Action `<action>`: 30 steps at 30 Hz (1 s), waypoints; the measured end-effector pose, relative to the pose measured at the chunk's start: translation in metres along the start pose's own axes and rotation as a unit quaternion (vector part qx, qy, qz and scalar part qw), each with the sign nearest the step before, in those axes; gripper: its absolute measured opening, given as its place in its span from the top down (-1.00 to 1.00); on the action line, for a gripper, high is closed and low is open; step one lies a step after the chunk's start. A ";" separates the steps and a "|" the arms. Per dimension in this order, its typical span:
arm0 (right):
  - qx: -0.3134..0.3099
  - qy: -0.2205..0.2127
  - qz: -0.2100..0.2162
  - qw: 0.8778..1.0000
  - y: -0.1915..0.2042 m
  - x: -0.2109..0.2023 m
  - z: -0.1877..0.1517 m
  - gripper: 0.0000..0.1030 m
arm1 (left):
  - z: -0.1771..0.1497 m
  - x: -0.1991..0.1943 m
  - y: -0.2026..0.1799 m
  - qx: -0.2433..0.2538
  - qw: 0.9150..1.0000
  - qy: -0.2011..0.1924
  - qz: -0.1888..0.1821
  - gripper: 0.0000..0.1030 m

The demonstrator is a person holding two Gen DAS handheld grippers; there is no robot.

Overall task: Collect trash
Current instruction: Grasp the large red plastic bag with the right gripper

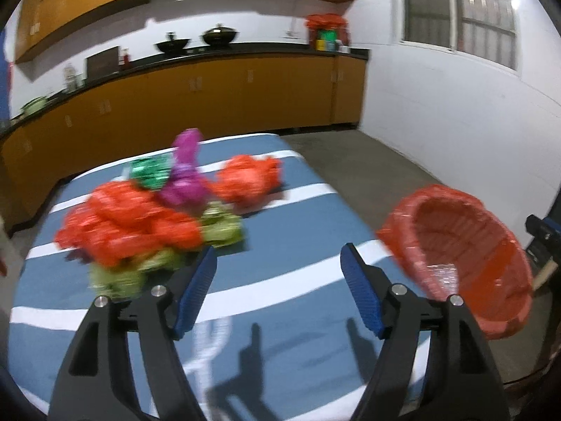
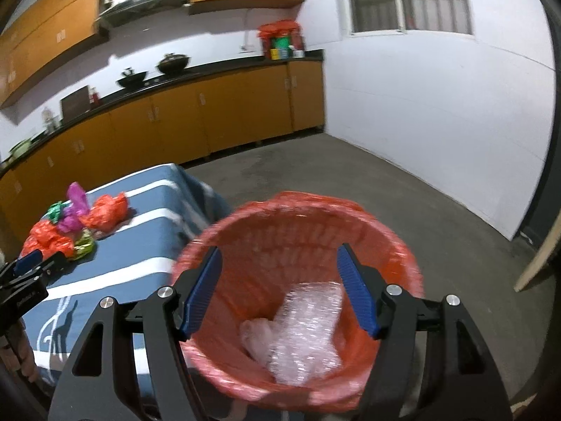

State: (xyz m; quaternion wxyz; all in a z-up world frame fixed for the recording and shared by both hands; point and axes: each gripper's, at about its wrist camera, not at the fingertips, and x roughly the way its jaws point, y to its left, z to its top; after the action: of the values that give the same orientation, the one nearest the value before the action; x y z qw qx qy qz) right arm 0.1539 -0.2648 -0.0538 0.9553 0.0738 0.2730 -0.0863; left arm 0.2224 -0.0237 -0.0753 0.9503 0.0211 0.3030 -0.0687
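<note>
A pile of crumpled wrappers lies on the blue striped table [image 1: 280,301]: a big red one [image 1: 122,224], a purple one [image 1: 186,179], a green one [image 1: 150,172], yellow-green ones [image 1: 221,226] and a second red one [image 1: 250,180]. My left gripper [image 1: 278,293] is open and empty, just short of the pile. A basket lined with a red bag [image 1: 466,256] stands right of the table. My right gripper [image 2: 280,294] is open and empty above the basket [image 2: 301,238], which holds clear bubble wrap [image 2: 301,333]. The pile [image 2: 70,224] and the left gripper [image 2: 33,263] show at left.
Orange kitchen cabinets [image 1: 210,98] with a dark counter run along the far wall. A white wall [image 1: 455,105] is at the right. Grey concrete floor [image 2: 350,182] lies beyond the table. A wooden board [image 2: 540,259] leans at the right edge.
</note>
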 end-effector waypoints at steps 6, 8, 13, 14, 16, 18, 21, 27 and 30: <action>-0.051 -0.002 0.063 0.997 0.064 0.007 0.012 -0.32 | -0.012 -0.016 0.063 -0.019 0.997 -0.007 0.072 -0.42; -0.065 -0.002 0.083 0.994 0.084 0.011 0.014 -0.32 | -0.015 -0.020 0.084 -0.034 0.995 -0.004 0.090 -0.42; -0.096 0.001 0.138 0.986 0.145 0.022 0.018 -0.32 | -0.021 -0.029 0.133 -0.077 0.989 -0.001 0.125 -0.44; -0.099 0.002 0.145 0.984 0.154 0.024 0.018 -0.32 | -0.021 -0.031 0.140 -0.084 0.988 -0.003 0.132 -0.47; -0.111 0.006 0.167 0.980 0.181 0.030 0.020 -0.32 | -0.023 -0.034 0.154 -0.094 0.985 -0.008 0.145 -0.51; -0.123 0.012 0.185 0.975 0.204 0.035 0.021 -0.31 | -0.025 -0.038 0.169 -0.103 0.982 -0.012 0.157 -0.53; -0.143 0.017 0.205 0.968 0.235 0.041 0.019 -0.23 | -0.025 -0.040 0.190 -0.120 0.978 -0.016 0.171 -0.54; -0.168 0.041 0.241 0.955 0.294 0.065 0.014 -0.09 | -0.023 -0.043 0.224 -0.151 0.972 -0.029 0.178 -0.54; -0.173 0.052 0.255 0.950 0.316 0.079 0.011 -0.08 | -0.022 -0.042 0.235 -0.164 0.970 -0.032 0.175 -0.54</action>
State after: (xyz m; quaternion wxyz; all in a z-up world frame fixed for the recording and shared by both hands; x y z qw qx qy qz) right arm 0.2907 0.0315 -0.0574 0.9279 -0.0206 0.3055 0.2127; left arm 0.2097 0.2160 -0.0690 0.9471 -0.0842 0.2714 0.1489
